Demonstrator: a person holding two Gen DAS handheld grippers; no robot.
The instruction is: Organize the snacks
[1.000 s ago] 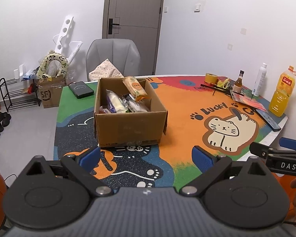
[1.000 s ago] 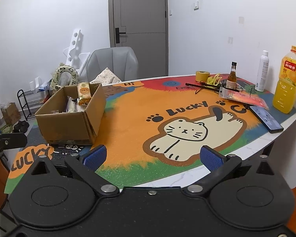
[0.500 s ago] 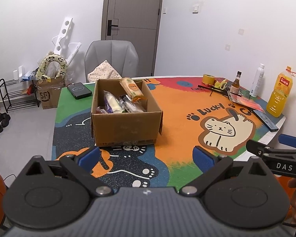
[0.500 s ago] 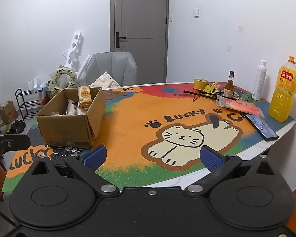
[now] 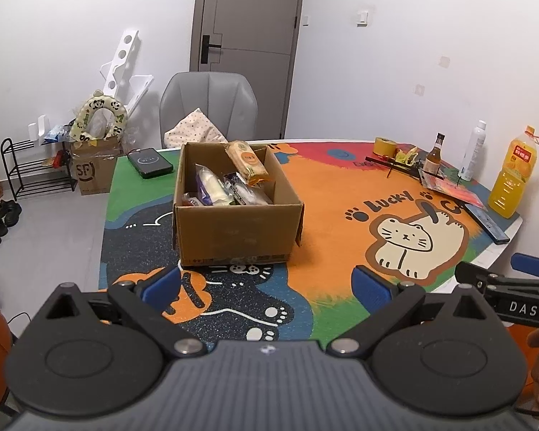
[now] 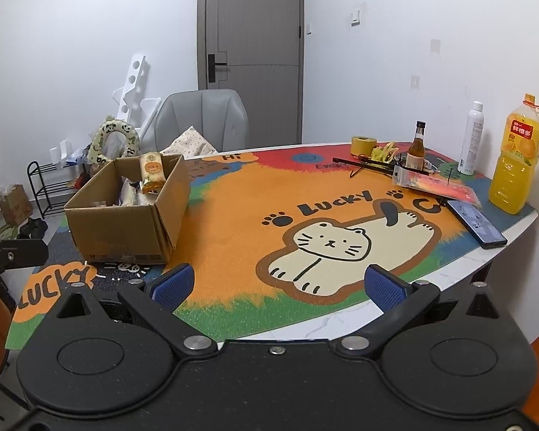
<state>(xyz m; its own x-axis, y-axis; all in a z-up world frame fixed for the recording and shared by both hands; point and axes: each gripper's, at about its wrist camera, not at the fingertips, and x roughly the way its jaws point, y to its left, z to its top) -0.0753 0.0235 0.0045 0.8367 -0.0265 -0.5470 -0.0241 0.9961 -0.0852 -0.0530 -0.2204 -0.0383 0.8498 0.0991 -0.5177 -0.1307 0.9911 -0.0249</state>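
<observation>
**A:** What is the biggest thing here?

**B:** A tabletop (image 6: 341,323) covered by a colourful mat (image 6: 240,215) with a cartoon cat and the word "LUCKY". A grey chair (image 5: 208,104) stands at its far edge.

**A:** Where are the snacks?

**B:** In an open cardboard box (image 5: 233,230) toward the tabletop's left side, near the front edge. Several wrapped snacks (image 5: 215,188) lie inside, and an orange-labelled packet (image 5: 246,161) leans against the box's back wall, poking above the rim.

**A:** What else sits on the tabletop?

**B:** Along the right edge, a large orange juice bottle (image 6: 517,154), a white spray can (image 6: 471,138), a small brown bottle (image 6: 417,147), a roll of yellow tape (image 6: 363,144) and a dark phone (image 6: 476,222). A flat black device (image 5: 150,162) lies at the far left corner.

**A:** And the claws?

**B:** The left claw (image 5: 267,283) hovers over the front edge, facing the box, its blue-padded fingers spread wide with nothing between them. The right claw (image 6: 280,283) hovers over the front edge farther right, its fingers equally wide apart and holding nothing.
</observation>
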